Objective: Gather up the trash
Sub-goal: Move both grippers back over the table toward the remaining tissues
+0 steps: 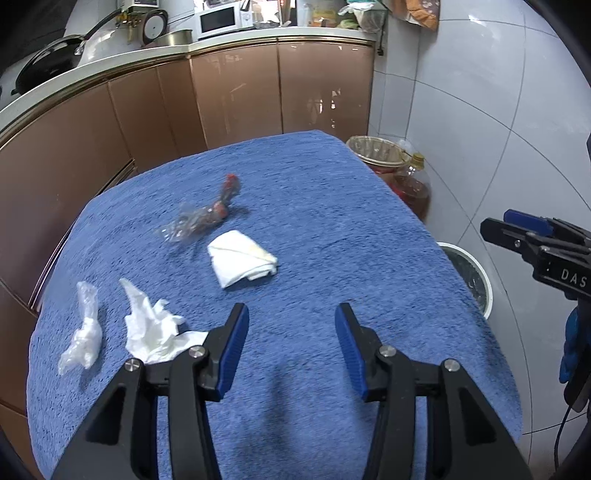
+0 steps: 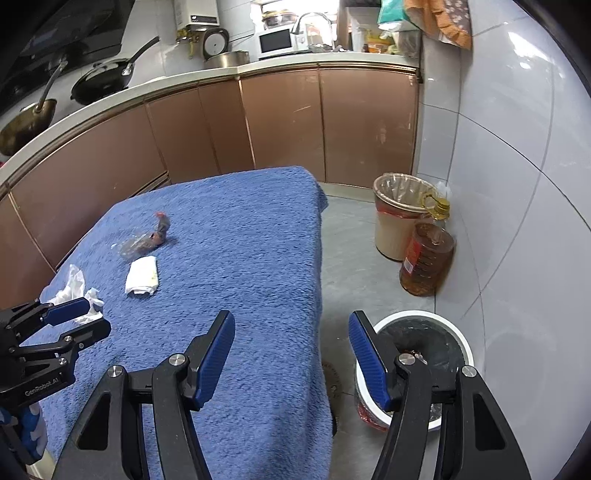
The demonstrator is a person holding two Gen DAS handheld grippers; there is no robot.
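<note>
a white microwave (image 2: 279, 42) sits on the pale countertop (image 2: 147, 85) above the copper-brown cabinet doors (image 2: 280, 122). to its left are a steel bowl (image 2: 227, 59) and a black frying pan (image 2: 101, 79), with a brass-coloured wok (image 2: 26, 125) further left. on the floor by the white tiled wall (image 2: 498, 147) stands a big bottle of cooking oil (image 2: 426, 254). an orange cloth (image 2: 437, 20) hangs above.

Folded white napkin (image 1: 242, 263), crumpled tissue (image 1: 153, 328), clear plastic scrap (image 1: 83, 332), red-flecked wrapper (image 1: 207, 218) (all on blue towel (image 1: 332, 221)).

Left tongs (image 1: 291, 325) and right tongs (image 2: 291, 332) both spread wide, holding nothing.
</note>
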